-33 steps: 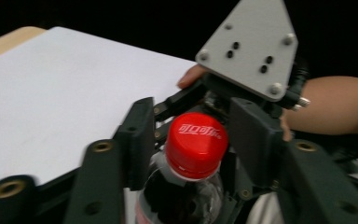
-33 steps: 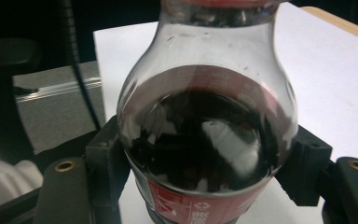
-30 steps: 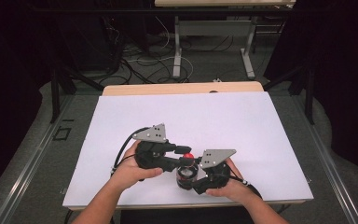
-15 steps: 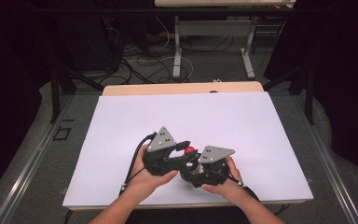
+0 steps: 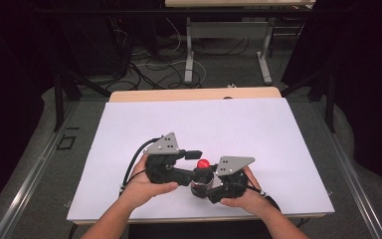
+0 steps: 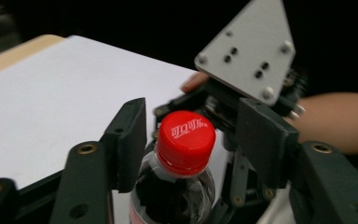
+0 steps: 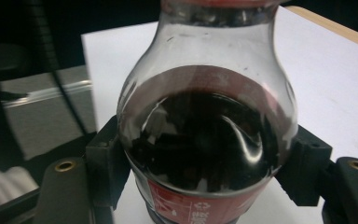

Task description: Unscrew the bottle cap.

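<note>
A small cola bottle [image 5: 201, 180] with a red cap [image 5: 202, 163] stands on the white table top near its front edge. My right gripper [image 5: 202, 185] is shut on the bottle's body [image 7: 205, 140], one pad [image 7: 105, 158] on each side, below the shoulder. My left gripper [image 5: 195, 164] reaches in from the left at cap height. Its jaws have just been opening, and the cap [image 6: 186, 140] sits between its pads [image 6: 130, 140] with a gap on either side. Behind the cap in the left gripper view is the right gripper's grey plate [image 6: 249, 51].
The white sheet [image 5: 204, 124] covers a wooden table whose far edge [image 5: 194, 94] shows bare. Both forearms come in over the front edge. Beyond the table, the floor holds cables and the legs of another table [image 5: 189, 50].
The left gripper's plate tipped toward the bottle half a second ago and has swung back. Its jaws now stand wider around the cap. The right gripper and bottle have kept still.
</note>
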The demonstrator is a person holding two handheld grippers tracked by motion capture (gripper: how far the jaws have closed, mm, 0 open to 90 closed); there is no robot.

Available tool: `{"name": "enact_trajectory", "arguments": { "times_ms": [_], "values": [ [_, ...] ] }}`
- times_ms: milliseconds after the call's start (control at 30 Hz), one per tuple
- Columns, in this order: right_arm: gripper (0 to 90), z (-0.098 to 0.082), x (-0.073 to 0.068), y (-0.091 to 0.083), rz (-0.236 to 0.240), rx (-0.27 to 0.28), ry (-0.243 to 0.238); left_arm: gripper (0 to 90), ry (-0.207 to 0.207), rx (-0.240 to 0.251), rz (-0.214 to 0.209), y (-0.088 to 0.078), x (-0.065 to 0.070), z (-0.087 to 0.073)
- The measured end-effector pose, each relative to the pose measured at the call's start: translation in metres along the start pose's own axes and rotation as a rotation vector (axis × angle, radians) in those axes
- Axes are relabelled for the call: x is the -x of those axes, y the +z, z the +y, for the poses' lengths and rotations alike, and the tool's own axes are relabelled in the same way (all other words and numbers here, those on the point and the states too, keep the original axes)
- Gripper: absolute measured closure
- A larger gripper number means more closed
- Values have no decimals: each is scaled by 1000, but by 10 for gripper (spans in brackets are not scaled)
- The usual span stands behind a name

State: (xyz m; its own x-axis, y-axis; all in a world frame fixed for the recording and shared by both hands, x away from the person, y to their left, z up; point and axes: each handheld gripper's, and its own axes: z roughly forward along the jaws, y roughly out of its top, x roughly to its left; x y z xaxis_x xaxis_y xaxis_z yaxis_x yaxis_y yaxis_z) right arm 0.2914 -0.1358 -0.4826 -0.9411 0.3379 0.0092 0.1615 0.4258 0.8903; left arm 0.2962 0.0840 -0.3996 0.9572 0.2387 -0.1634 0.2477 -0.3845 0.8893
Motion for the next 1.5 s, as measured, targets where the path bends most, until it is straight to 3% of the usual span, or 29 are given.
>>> {"name": "enact_trajectory", "arguments": {
  "times_ms": [33, 133, 200, 333, 400, 467, 600, 667, 733, 767, 900, 967, 1067, 1300, 1400, 1500],
  "values": [
    [293, 0, -1, -1, 21, -2, 8, 448, 7, -10, -24, 0, -1, -1],
    [293, 1, -3, 0, 69, -6, -27, 519, 15, -20, -60, 2, -2, -4],
    [293, 0, -5, 1, 73, -9, -32, 587, 22, -24, -56, 2, -1, -5],
    [293, -1, -6, 3, 76, -14, -19, 602, 16, -20, -25, 3, 0, -6],
    [293, 0, -5, 3, 53, -16, -9, 605, 8, -10, 27, 4, 3, -6],
    [293, 0, -5, 3, 10, -26, 17, 606, -8, -1, 105, 7, 6, -6],
    [293, 1, -6, 6, -132, -29, 62, 606, -67, 37, 277, 16, 15, -6],
    [293, 1, -7, 8, -204, -37, 63, 605, -77, 49, 331, 21, 18, -6],
    [293, 0, -6, 9, -228, -37, 67, 601, -92, 48, 347, 23, 19, -6],
    [293, 0, -5, 9, -219, -35, 74, 595, -89, 51, 345, 22, 18, -5],
    [293, -2, -2, 6, -165, -21, 83, 427, -72, 54, 295, 13, 13, -2],
    [293, -2, -2, 5, -134, -11, 87, 410, -59, 54, 239, 5, 11, 0],
    [293, 0, -2, 3, -94, -10, 81, 417, -29, 42, 132, -3, 3, 2],
    [293, 1, -7, 4, -12, 10, 25, 543, -15, -19, -43, -5, -8, -3],
    [293, 1, -10, 6, 20, -14, 17, 591, 0, -29, -74, -2, -9, -7],
    [293, 0, -11, 7, 26, -17, 18, 601, 15, -27, -36, 0, -5, -7]
  ]
}}
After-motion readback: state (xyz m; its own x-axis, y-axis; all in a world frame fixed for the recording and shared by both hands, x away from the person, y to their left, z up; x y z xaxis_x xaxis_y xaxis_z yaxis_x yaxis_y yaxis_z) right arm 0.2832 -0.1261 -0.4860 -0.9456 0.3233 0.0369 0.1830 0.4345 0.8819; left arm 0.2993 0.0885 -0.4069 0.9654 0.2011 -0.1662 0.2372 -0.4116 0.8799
